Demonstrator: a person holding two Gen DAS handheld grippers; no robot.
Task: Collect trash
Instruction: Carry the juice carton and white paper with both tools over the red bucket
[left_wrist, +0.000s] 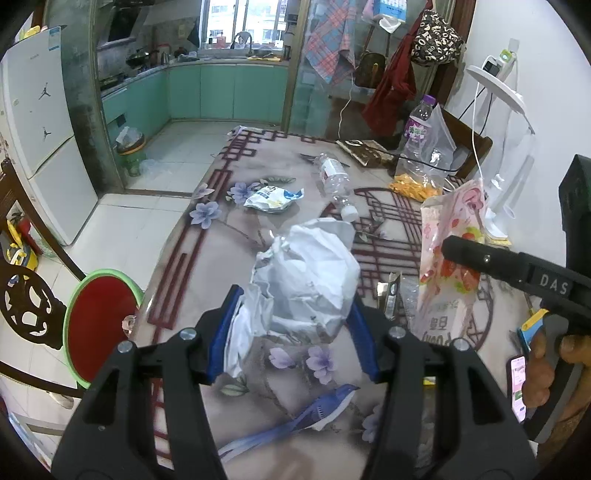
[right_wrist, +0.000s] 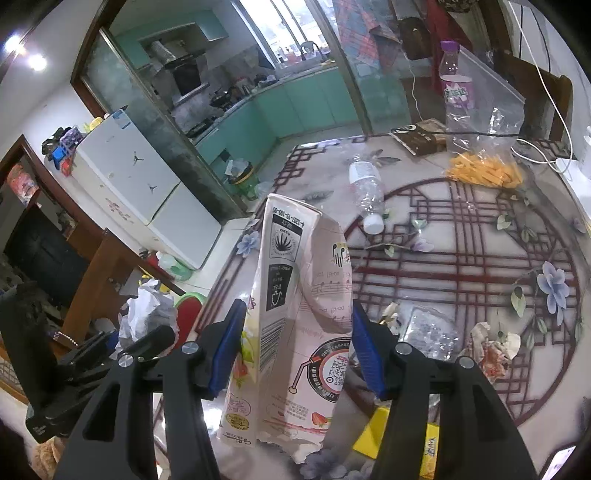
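Crumpled matt white paper wad, glossy printed pink carton, clear crinkled plastic bottle, glossy tablecloth

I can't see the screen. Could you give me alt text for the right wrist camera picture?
A pink milk carton, crumpled and torn, is held between two blue-padded fingers above a patterned table. An empty water bottle lies further back on its side, with a bag of yellow snacks behind it.

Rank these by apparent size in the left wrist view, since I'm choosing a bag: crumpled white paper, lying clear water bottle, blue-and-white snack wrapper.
1. crumpled white paper, though nearest the camera
2. clear water bottle
3. blue-and-white snack wrapper, close to the bottle; unsure
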